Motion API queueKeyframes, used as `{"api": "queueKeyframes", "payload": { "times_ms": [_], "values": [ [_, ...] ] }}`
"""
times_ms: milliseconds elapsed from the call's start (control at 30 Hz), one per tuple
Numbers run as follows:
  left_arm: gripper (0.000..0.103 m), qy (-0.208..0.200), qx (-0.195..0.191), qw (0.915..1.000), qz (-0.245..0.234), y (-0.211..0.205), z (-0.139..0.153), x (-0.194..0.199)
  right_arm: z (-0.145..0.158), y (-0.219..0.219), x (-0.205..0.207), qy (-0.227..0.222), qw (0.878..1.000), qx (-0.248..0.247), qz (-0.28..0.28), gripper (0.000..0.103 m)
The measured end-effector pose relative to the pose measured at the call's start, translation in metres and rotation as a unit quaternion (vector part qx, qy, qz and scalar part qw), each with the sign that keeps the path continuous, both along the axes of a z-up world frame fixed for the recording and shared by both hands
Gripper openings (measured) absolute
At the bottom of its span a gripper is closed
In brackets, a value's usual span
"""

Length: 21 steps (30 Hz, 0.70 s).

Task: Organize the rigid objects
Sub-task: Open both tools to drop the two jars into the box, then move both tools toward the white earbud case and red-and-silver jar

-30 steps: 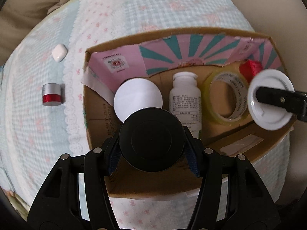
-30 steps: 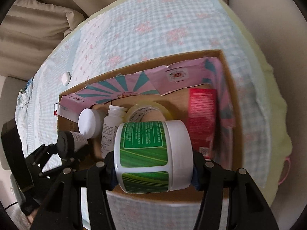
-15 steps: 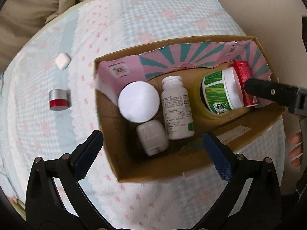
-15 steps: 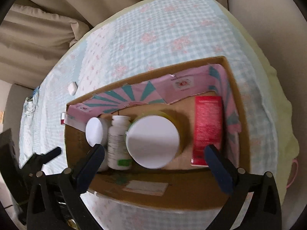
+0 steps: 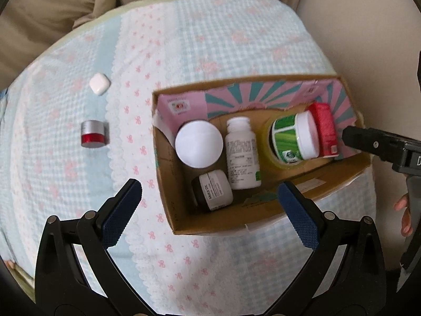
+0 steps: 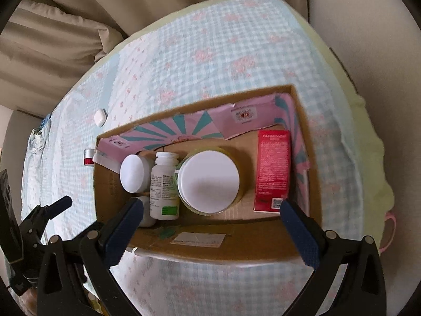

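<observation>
Two containers have just left my tongs and now rest inside the cardboard box (image 5: 168, 184): the small dark jar (image 5: 212, 193) lies on its side at the near corner, and the green-label tub (image 5: 292, 138) sits on the tape roll (image 5: 271, 155), where a second ago both were clamped between the pads. Beside them I see the white round lid jar (image 5: 198, 144), the white bottle (image 5: 242, 155) lying flat, and the red carton (image 5: 325, 129) against the pink inner wall. I judge that this pair of items is finished, so the box step is done for them.

Outside the box, on the bed cover (image 5: 210, 47), two things remain: the red and silver pot (image 5: 92, 134) and the white case (image 5: 99, 83), both well apart from the box on its left side. I think these are next.

My left tongs (image 5: 210, 200) are released and wide, empty, pointing steeply down above the near edge of the box. My right tongs (image 6: 210, 213) are released too, with nothing between the pads, and both have lifted a little away from the box.
</observation>
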<state>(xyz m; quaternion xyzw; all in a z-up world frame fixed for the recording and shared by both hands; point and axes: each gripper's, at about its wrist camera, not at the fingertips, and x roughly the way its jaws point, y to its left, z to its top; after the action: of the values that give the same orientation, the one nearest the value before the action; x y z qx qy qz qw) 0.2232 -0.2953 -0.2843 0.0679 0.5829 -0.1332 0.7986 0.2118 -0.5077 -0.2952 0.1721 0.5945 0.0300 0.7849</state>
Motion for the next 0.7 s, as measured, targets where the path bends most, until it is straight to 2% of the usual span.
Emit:
{"api": "queueKeyframes", "payload": {
  "times_ms": [300,433,700],
  "values": [
    [0.103,-0.03,-0.018,0.9993,0.011,0.028,0.048,-0.014,0.044,0.01,-0.018,-0.016,1.0,-0.022,-0.005,0.103],
    [0.103,-0.033,-0.035,0.9987,0.018,0.049,0.07,-0.026,0.064,0.022,-0.029,-0.019,0.999,-0.036,-0.007,0.103],
    [0.103,-0.065,-0.053,0.9961,0.025,0.101,0.119,-0.048,0.12,0.054,-0.061,-0.04,0.997,-0.064,-0.016,0.103]
  ]
}}
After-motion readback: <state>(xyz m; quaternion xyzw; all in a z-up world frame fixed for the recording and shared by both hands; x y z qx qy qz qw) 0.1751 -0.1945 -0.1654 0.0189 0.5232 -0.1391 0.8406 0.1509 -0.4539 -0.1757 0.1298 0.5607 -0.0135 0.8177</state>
